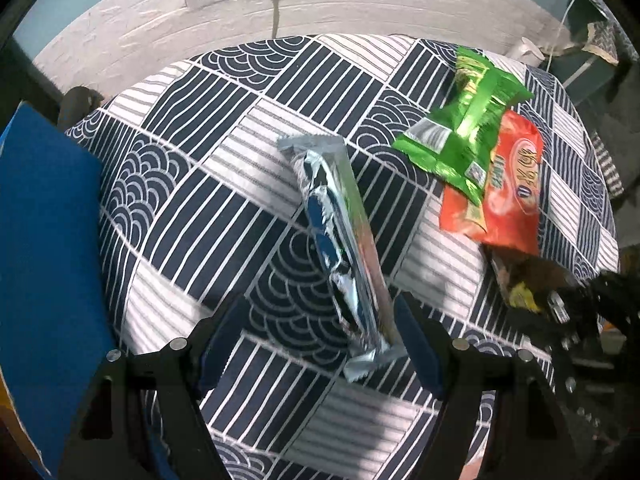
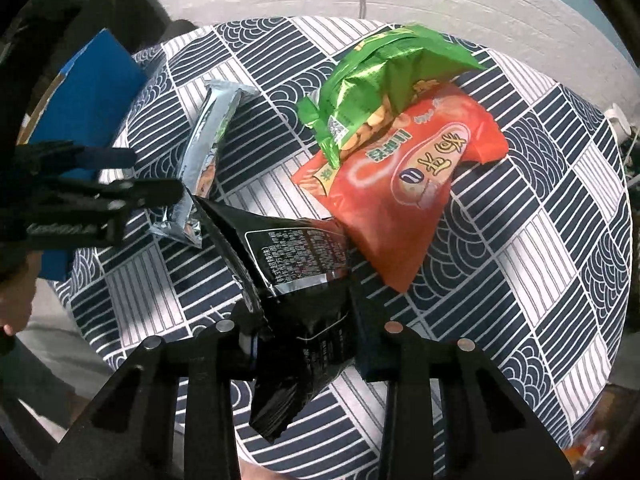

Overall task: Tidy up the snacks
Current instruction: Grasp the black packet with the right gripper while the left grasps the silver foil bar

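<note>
**Two packets in reach, box waiting at your left**

Your right gripper (image 2: pixel 304 328) has its jaws closed on the black snack packet (image 2: pixel 296 276), pinching it near its lower half so the printed back panel faces up. The packet's far end reaches toward the red snack bag (image 2: pixel 404 200), and I cannot tell whether the two touch. The green snack bag (image 2: pixel 368 88) lies on top of the red one's far end, both resting on the patterned tablecloth (image 2: pixel 540 240) of the tabletop.

Your left gripper (image 1: pixel 316 344) stands with its jaws wide, and the silver-blue biscuit pack (image 1: pixel 340 236) lies lengthwise between them, its near crimped end just beside the right finger. Nothing is pinched there yet.

The blue box (image 1: pixel 48 240) sits at the left edge of the tabletop, well apart from the red and green bags. It looks like the likely place to gather the snacks, though its opening is not visible from here.

You seem to be early in the sorting: one packet is lifted, one is being lined up, and two are untouched. Next, centre the left jaws on the biscuit pack and close across its narrow width. It is slippery foil, so grip the body, not the crimp. Carry the black packet clear of the red bag to avoid dragging it.
</note>
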Tool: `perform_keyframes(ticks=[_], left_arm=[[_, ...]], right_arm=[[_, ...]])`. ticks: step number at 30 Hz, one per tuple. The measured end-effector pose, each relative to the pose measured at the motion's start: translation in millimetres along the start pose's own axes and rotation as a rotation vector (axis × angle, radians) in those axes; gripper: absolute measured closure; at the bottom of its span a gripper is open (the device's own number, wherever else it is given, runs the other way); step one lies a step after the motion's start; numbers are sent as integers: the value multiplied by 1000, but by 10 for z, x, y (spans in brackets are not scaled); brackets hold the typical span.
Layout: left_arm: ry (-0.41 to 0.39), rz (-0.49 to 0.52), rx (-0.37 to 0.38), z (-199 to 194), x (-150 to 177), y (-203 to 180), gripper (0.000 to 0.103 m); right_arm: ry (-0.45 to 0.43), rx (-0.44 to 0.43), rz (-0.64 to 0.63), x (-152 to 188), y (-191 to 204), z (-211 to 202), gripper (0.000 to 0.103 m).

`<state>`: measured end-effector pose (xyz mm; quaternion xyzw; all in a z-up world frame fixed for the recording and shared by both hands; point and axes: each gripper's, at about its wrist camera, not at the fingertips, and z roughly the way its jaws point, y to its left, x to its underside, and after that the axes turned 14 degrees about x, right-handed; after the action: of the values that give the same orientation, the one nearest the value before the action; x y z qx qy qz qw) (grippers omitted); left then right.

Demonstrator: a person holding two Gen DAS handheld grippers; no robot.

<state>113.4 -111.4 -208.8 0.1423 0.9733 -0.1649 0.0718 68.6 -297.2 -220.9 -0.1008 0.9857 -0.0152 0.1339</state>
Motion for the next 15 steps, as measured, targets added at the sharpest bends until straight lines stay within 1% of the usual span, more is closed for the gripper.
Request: perform_keyframes(ticks=[3,4,7,9,11,13,14,15], left_arm=[[0,-9,-3,67,-85,-22,25],[1,-13,-5,100,-123,-37,25],[-2,-17,-13,127,-176,-20,25],[-4,-14,-23,159,-195,-11,25],[-5,-12,-11,190,-213,-27,33],[8,-10,2,224,-209,-7,59],[14,-5,9,235,-209,-13,61],[9,12,3,230,-206,-29,71]], right_arm=[[-7,-13,12,48,-84,-85,71],[-6,3,17,43,-35,-81,71],[-20,-12,33,74,-91,-181,72],[-28,-19,43,46,-53,-213,72],[-41,-21,47,60,-82,-266,72],[-49,-26,45,41,-80,-279,72],[-52,-30,47,34,-81,-292,72],[-55,-35,47,55,-107,-337,72]])
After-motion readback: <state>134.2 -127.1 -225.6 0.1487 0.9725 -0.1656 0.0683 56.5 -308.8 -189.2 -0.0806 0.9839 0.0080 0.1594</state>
